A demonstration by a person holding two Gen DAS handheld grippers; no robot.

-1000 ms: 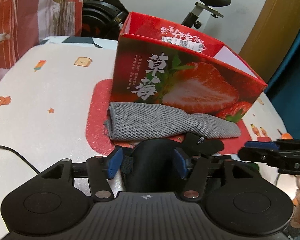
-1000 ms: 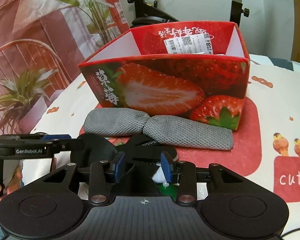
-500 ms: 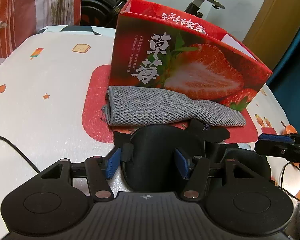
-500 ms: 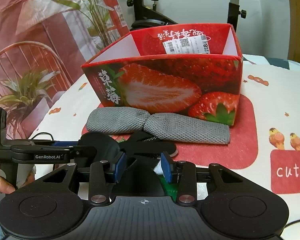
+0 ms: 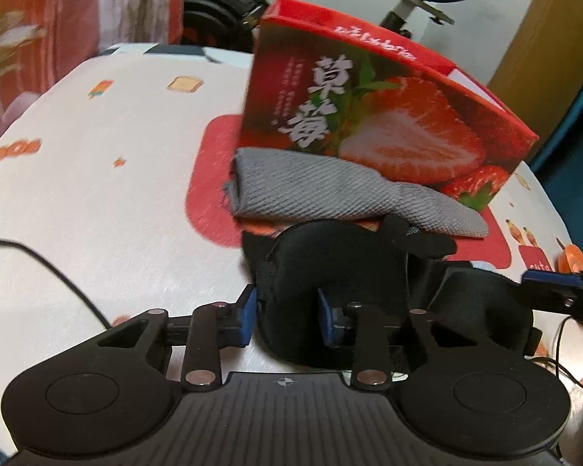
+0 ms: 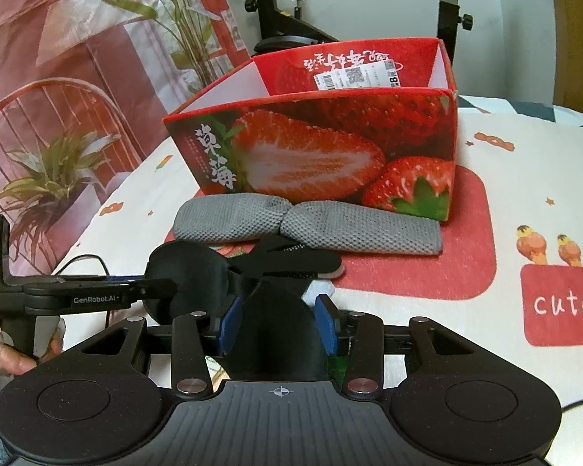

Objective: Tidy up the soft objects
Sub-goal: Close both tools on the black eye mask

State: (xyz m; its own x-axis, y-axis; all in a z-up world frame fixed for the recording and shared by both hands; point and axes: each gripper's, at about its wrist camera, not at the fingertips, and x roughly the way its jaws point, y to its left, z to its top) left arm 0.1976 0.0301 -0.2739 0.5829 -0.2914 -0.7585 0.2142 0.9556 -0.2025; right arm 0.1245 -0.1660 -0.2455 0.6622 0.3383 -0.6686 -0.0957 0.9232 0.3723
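Note:
A black padded eye mask is held between both grippers, lifted just above the table. My left gripper is shut on its left cup. My right gripper is shut on its right cup; the other cup shows to the left with the left gripper on it. A grey knitted cloth lies folded against the front of the red strawberry box, which is open on top. Both also show in the left wrist view, the cloth and the box.
The table has a white cloth with cartoon prints and a red patch. A black cable runs at the left. An exercise bike stands behind the table. A small white soft thing lies under the mask.
Both grippers have lifted the eye mask and tilted; the left view has rolled and moved closer to the box. The cloth and box have not moved.

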